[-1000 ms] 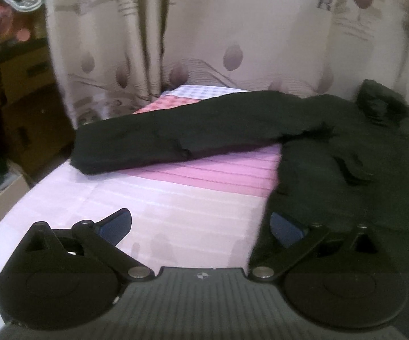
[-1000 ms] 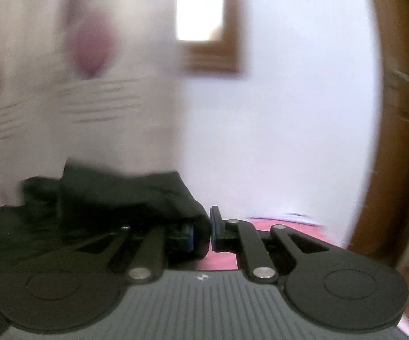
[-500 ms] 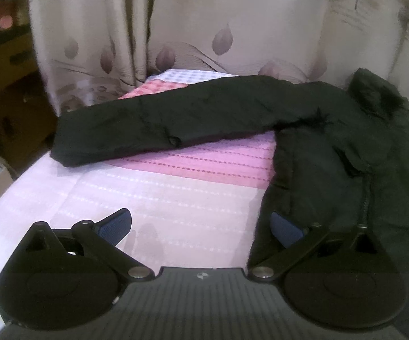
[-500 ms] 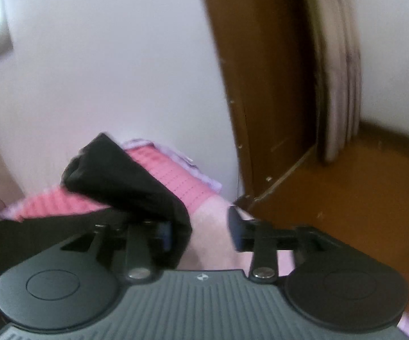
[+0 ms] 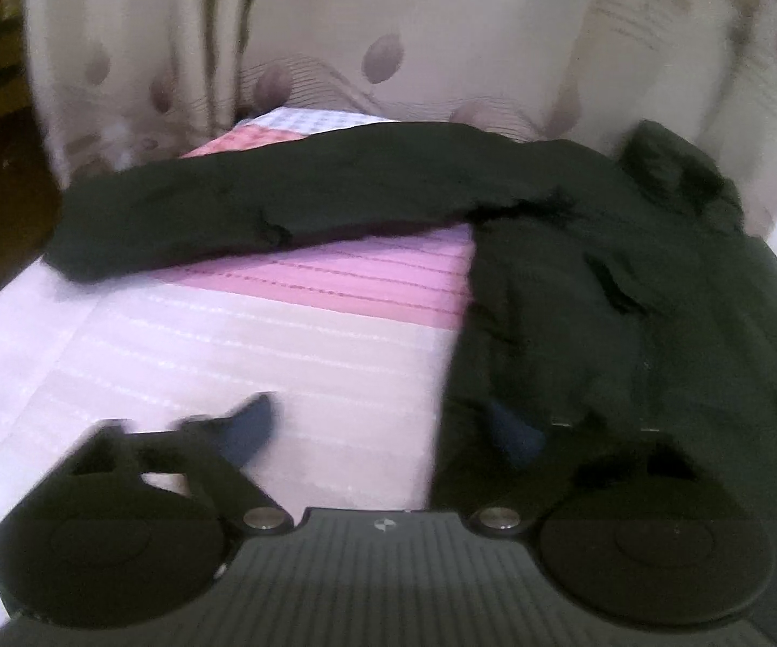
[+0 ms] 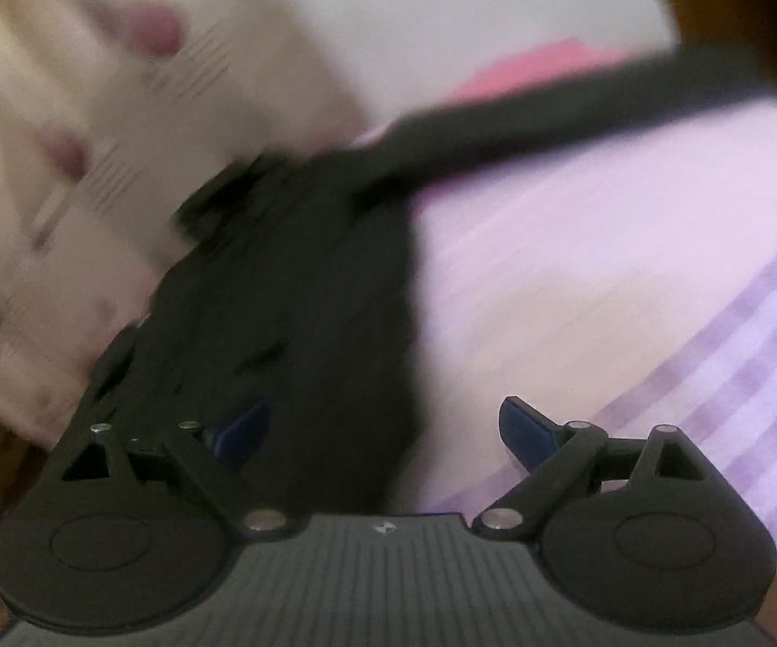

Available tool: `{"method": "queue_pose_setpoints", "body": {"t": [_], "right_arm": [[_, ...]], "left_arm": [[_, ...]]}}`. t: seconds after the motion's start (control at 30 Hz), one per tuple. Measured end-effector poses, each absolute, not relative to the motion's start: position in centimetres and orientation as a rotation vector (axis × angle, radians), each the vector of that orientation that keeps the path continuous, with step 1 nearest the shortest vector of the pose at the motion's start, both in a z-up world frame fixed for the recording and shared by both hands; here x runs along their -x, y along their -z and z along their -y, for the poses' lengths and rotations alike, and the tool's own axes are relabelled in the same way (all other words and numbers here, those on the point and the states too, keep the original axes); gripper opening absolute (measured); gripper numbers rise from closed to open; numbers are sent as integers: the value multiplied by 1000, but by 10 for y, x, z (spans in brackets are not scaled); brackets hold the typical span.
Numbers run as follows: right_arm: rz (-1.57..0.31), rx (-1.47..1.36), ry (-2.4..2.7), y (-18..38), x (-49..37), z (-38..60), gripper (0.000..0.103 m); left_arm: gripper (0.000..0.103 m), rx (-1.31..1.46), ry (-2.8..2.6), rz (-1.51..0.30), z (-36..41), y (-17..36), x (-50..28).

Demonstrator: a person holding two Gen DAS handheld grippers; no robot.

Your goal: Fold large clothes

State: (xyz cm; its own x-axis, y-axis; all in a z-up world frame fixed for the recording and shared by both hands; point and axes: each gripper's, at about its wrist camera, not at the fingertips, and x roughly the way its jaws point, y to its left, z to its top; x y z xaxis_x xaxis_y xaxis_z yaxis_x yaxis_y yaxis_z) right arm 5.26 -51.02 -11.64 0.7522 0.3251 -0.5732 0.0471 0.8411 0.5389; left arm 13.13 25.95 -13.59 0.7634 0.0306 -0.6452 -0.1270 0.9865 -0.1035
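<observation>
Pink striped bedspread [image 5: 237,345] carries the black jacket [image 5: 631,291], one sleeve [image 5: 259,210] running leftward along the far side. Left gripper [image 5: 388,426] is nearest the hem, jaws closing with the edge between them, nothing pinched yet. Right gripper [image 6: 383,426] is opening, gripping nothing.

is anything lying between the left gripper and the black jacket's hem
Nothing visible. The left gripper, jaws closing, already straddles the black jacket at its edge on the pink bedspread; one pad lies over the fabric.

Black jacket [image 5: 631,291] on pink striped bed [image 5: 237,334]
</observation>
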Motion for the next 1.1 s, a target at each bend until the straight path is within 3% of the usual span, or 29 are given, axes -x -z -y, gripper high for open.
{"method": "queue_pose_setpoints", "body": {"t": [0.03, 0.07, 0.13, 0.37, 0.6, 0.7, 0.73, 0.77, 0.83, 0.9, 0.97, 1.1], "right_arm": [[-723, -534, -174, 118, -54, 503, 42], [-761, -521, -182, 122, -55, 499, 21], [-762, -536, -179, 128, -47, 492, 15], [-720, -548, -159, 109, -15, 526, 12], [-761, -673, -130, 133, 5, 553, 13], [-738, -780, -133, 136, 9, 565, 20], [-726, -782, -116, 133, 11, 569, 29], [-698, -782, -96, 129, 16, 576, 35], [-611, -808, -61, 117, 25, 582, 65], [-523, -836, -33, 103, 31, 597, 77], [-469, -859, -19, 93, 26, 613, 78], [-371, -930, 28, 89, 2, 651, 78]], "left_arm": [[31, 121, -53, -701, -254, 134, -129], [5, 104, -17, -711, -248, 133, -126], [2, 67, -16, -712, -235, 130, -118], [2, 129, -2, -725, -224, 131, -61], [2, 128, 9, -730, -215, 131, -9], [2, 140, -2, -738, -223, 120, -5], [4, 151, -12, -707, -226, 112, 0], [13, 155, -19, -669, -228, 102, 4], [45, 154, -24, -608, -227, 81, 6], [89, 150, -40, -520, -219, 63, 4], [101, 122, -46, -428, -204, 46, -4], [103, 88, -10, -368, -164, 36, -45]]}}
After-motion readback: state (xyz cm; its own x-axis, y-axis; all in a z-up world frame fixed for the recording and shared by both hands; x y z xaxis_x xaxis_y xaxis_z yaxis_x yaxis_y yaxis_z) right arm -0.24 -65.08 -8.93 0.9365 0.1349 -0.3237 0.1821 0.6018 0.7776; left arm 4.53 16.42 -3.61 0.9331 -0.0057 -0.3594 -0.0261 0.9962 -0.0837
